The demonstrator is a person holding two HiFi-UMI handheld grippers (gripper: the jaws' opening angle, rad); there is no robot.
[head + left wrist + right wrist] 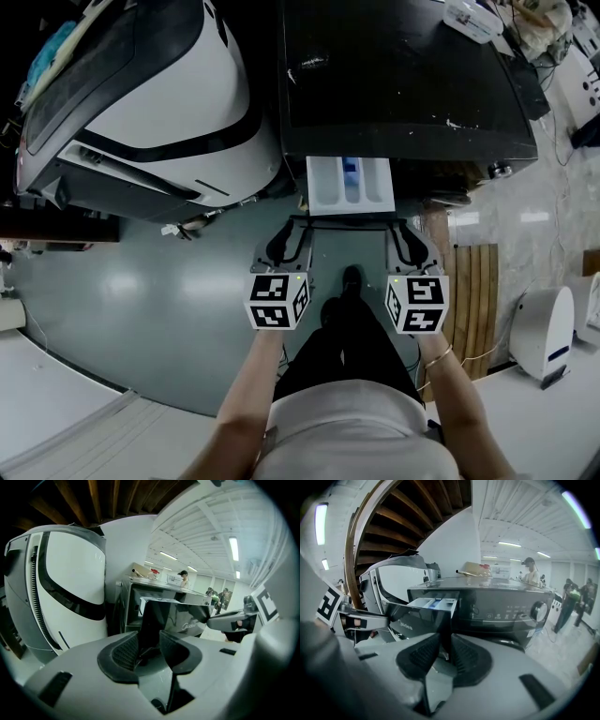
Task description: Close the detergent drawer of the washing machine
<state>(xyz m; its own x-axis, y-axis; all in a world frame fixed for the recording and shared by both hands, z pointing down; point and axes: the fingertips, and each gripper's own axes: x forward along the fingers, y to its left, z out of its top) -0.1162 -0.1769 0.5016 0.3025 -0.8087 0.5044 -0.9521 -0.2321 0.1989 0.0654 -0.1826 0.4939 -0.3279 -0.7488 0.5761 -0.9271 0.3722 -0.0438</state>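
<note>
Flanking the open detergent drawer [328, 185] are left gripper [289, 234] and right gripper [411, 236].

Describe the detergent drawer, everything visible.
The drawer is pulled out level from the upper left of the black washer. Its tray looks like white plastic, split lengthwise into compartments, with a blue insert in the middle one. The front panel is glossy and dark, with brand lettering. The left tongs and right tongs stand open, one near each end of the panel; no contact shows.
</note>
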